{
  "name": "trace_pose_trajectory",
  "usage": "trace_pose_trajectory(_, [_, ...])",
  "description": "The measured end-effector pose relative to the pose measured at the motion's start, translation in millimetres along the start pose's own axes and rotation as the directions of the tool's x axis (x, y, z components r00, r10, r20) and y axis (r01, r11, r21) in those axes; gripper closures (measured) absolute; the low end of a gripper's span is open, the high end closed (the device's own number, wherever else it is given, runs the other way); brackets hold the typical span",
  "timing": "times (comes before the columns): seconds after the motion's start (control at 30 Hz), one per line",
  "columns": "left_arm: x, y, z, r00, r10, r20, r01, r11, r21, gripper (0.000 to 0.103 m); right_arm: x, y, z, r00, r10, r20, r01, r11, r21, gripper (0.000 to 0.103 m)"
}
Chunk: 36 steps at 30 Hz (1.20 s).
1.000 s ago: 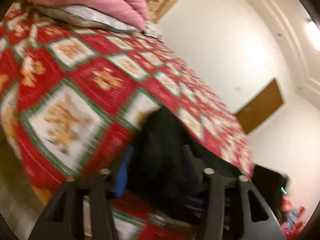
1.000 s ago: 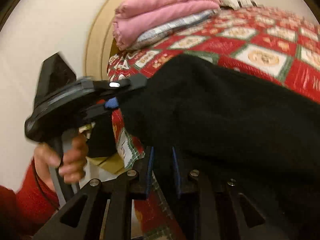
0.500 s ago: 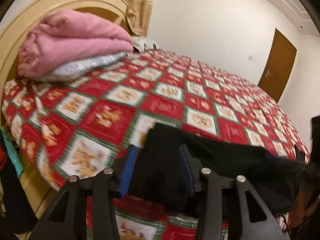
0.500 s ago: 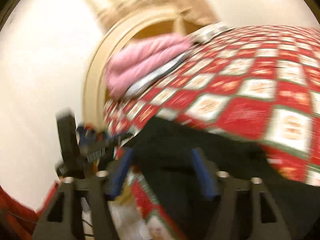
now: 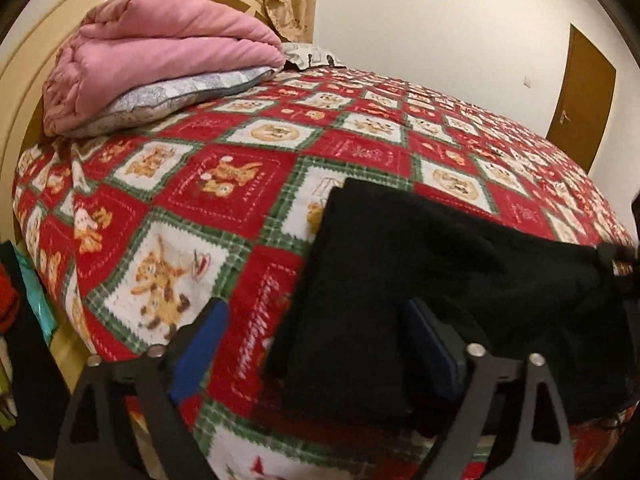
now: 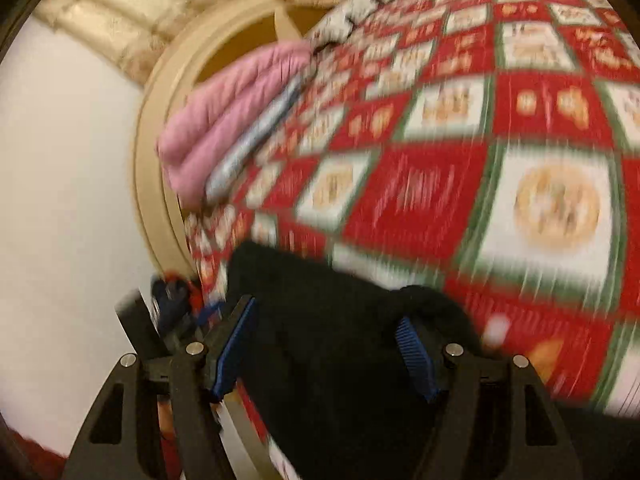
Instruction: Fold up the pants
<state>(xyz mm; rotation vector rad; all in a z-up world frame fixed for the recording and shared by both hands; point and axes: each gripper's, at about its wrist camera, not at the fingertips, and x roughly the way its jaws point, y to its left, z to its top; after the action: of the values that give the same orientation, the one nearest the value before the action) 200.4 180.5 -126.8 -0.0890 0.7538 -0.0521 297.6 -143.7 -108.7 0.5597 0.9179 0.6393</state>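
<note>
Black pants lie between both claws: left claw opening wide, right claw open, neither gripping.

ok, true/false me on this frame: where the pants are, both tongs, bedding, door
1. The black pants lie on the red patchwork bedspread. True.
2. The left tongs are clamped on the pants. False: the jaws are opening, and the fabric lies loose between the pads.
3. A folded pink quilt sits on a grey pillow by the headboard. True.
4. The right tongs are shut tight. False: the pads stand apart with the pants between them.
5. The brown door stands wide open. False: it is closed.
</note>
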Motion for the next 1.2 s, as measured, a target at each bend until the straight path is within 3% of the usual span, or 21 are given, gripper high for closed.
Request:
trace_pose_trajectory(0.1, [6, 5, 0, 1.0, -0.021, -0.007, 0.021, 1.0, -0.015, 0.002, -13, -39, 27, 0.991, 0.116, 0.071, -0.127, 0.977, 0.169, 0.035])
trace_pose_trajectory(0.17, [7, 9, -2, 0.999, -0.041, -0.008, 0.04, 0.999, -0.032, 0.001, -3, -69, 25, 0.986, 0.169, 0.003, -0.163, 0.944, 0.287, 0.04])
trace_pose_trajectory(0.2, [7, 9, -2, 0.999, -0.044, -0.009, 0.043, 0.999, -0.031, 0.001, -3, -75, 21, 0.984, 0.176, -0.003, -0.166, 0.937, 0.308, 0.051])
trace_pose_trajectory(0.23, [6, 9, -1, 0.999, -0.046, -0.015, 0.046, 0.998, -0.03, 0.001, -12, -78, 17, 0.986, 0.165, 0.006, -0.159, 0.938, 0.309, 0.051])
trace_pose_trajectory(0.37, [-7, 18, 4, 0.999, -0.049, -0.02, 0.047, 0.996, -0.082, 0.006, -96, -87, 6, 0.986, 0.052, 0.158, -0.099, 0.946, 0.308, 0.049])
trace_pose_trajectory(0.47, [-35, 21, 12, 0.998, -0.034, 0.054, 0.041, 0.992, -0.12, 0.006, -175, -92, -8, 0.941, -0.175, 0.291, 0.084, 0.951, 0.298, 0.043])
trace_pose_trajectory(0.53, [-52, 10, 20, 0.992, -0.064, 0.112, 0.076, 0.991, -0.111, 0.006, -228, -96, -17, 0.846, -0.415, 0.336, 0.314, 0.896, 0.314, 0.041])
trace_pose_trajectory(0.57, [-56, 0, 24, 0.988, -0.088, 0.127, 0.101, 0.99, -0.098, 0.006, -252, -99, -19, 0.756, -0.56, 0.338, 0.459, 0.822, 0.336, 0.041])
trace_pose_trajectory(0.63, [-54, -24, 29, 0.982, -0.139, 0.125, 0.148, 0.987, -0.061, 0.006, -279, -107, -19, 0.611, -0.722, 0.326, 0.627, 0.692, 0.358, 0.041])
trace_pose_trajectory(0.73, [-32, -54, 26, 0.99, -0.125, 0.063, 0.127, 0.991, -0.034, 0.006, -287, -138, -11, 0.458, -0.862, 0.216, 0.801, 0.506, 0.321, 0.035])
trace_pose_trajectory(0.8, [-8, -68, 14, 0.993, -0.116, -0.023, 0.115, 0.992, -0.044, 0.006, -274, -156, -9, 0.415, -0.905, 0.095, 0.846, 0.422, 0.325, 0.035])
trace_pose_trajectory(0.83, [0, -74, 7, 0.995, -0.092, -0.043, 0.091, 0.995, -0.035, 0.006, -269, -171, -8, 0.418, -0.908, 0.019, 0.855, 0.401, 0.328, 0.035])
trace_pose_trajectory(0.87, [-1, -87, -1, 1.0, -0.019, 0.005, 0.019, 0.999, 0.044, 0.004, -269, -181, -12, 0.433, -0.901, -0.01, 0.848, 0.404, 0.343, 0.035])
trace_pose_trajectory(0.93, [-2, -103, -9, 0.999, 0.043, 0.019, -0.046, 0.988, 0.151, 0.001, -280, -180, -17, 0.451, -0.892, 0.027, 0.822, 0.427, 0.376, 0.035])
trace_pose_trajectory(0.97, [-4, -105, -10, 0.999, 0.048, 0.024, -0.051, 0.987, 0.15, 0.001, -281, -179, -16, 0.453, -0.891, 0.025, 0.819, 0.427, 0.382, 0.042])
trace_pose_trajectory(1.0, [-4, -102, -8, 0.999, 0.033, 0.002, -0.032, 0.992, 0.125, 0.001, -286, -178, -17, 0.45, -0.893, 0.027, 0.816, 0.423, 0.395, 0.061])
trace_pose_trajectory(1.03, [-6, -96, -7, 1.0, 0.017, -0.012, -0.016, 0.994, 0.104, 0.001, -291, -178, -18, 0.46, -0.887, 0.032, 0.805, 0.432, 0.407, 0.07])
trace_pose_trajectory(1.07, [-6, -93, -5, 1.0, 0.006, -0.023, -0.004, 0.995, 0.096, 0.001, -299, -182, -19, 0.493, -0.869, 0.044, 0.777, 0.462, 0.427, 0.089])
trace_pose_trajectory(1.1, [-6, -92, -4, 0.999, 0.002, -0.032, 0.001, 0.995, 0.098, 0.001, -309, -185, -25, 0.531, -0.845, 0.063, 0.739, 0.499, 0.453, 0.097])
trace_pose_trajectory(1.17, [-5, -95, -3, 0.999, 0.008, -0.037, -0.003, 0.994, 0.109, 0.001, -332, -180, -40, 0.592, -0.795, 0.131, 0.645, 0.565, 0.514, 0.097])
trace_pose_trajectory(1.2, [-6, -96, -5, 0.999, 0.011, -0.036, -0.007, 0.994, 0.113, 0.001, -339, -175, -46, 0.602, -0.781, 0.164, 0.618, 0.586, 0.524, 0.097])
